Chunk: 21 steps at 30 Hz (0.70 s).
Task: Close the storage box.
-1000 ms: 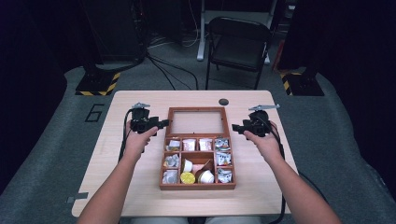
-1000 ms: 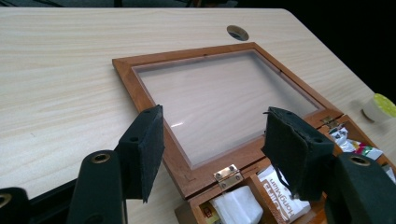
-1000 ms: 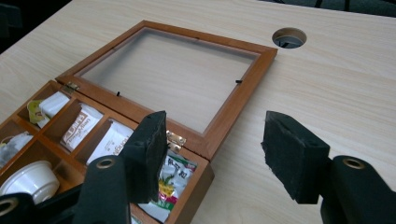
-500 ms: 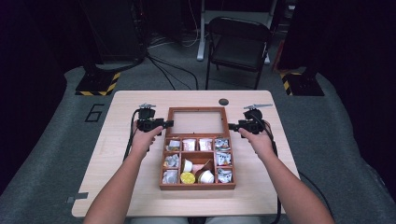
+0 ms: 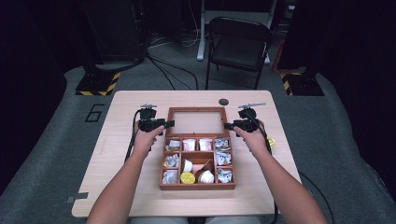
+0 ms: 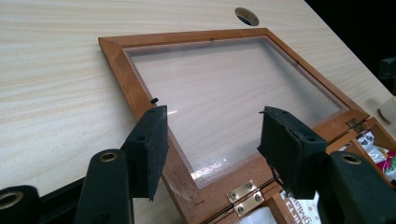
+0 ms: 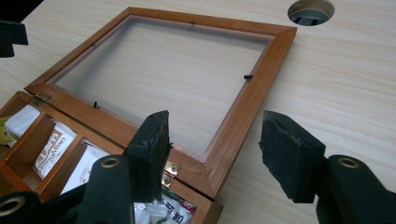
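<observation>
My left gripper [image 6: 210, 140] and right gripper [image 7: 212, 147] straddle side rails of flat-lying lid [image 5: 195, 122], jaws apart, nothing clamped; hinge edge faces me, box [image 5: 197, 185] nearer.

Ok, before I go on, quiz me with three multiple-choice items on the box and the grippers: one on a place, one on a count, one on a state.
1. Where does the lid of the wooden box lie?
A. Flat on the table, beyond the compartments
B. Shut over the compartments
C. On the chair

2. How many round holes does the table show near its far edge?
A. None
B. One
C. Three

3. How do the jaws of the left gripper and the right gripper stand?
A. Both clamped on the lid
B. Both apart, pads off the lid
C. One holds a packet

Answers: 1 A, the glazed lid lies open behind its hinges; 2 B, one hole beyond the lid; 3 B, each gripper view shows gaps between pads and the lid's frame.
</observation>
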Each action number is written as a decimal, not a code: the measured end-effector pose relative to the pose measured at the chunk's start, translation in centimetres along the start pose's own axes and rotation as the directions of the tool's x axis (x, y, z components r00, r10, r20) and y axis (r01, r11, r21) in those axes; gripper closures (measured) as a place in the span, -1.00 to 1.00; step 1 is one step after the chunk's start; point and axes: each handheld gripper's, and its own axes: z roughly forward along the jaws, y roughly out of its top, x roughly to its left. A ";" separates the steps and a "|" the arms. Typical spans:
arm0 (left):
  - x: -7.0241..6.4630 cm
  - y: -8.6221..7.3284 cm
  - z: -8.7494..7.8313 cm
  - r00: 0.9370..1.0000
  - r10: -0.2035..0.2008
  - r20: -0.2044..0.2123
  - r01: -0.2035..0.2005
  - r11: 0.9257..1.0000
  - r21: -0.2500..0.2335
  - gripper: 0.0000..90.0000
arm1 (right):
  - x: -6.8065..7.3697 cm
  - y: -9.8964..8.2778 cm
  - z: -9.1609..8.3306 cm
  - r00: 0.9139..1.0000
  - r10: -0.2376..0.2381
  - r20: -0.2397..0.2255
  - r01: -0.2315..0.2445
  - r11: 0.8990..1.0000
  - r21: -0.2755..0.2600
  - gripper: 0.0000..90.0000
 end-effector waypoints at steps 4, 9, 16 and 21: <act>0.0 0.0 0.1 1.000 -0.007 -0.004 0.007 1.000 0.003 -0.10 | -0.2 0.0 0.3 1.000 -0.007 0.005 0.007 1.000 0.001 -0.07; 0.1 -0.2 0.3 1.000 -0.010 0.003 0.010 1.000 0.002 -0.09 | -0.3 0.0 0.6 1.000 -0.004 0.009 0.004 1.000 0.007 -0.07; 0.5 -0.5 0.7 1.000 0.004 -0.003 -0.004 1.000 0.006 -0.05 | -0.6 -0.1 1.1 1.000 0.001 0.010 -0.001 1.000 0.015 -0.07; 0.9 -0.8 0.9 1.000 -0.024 -0.001 0.024 1.000 -0.003 -0.05 | -0.6 -0.1 1.3 1.000 0.001 0.008 -0.001 1.000 0.017 -0.07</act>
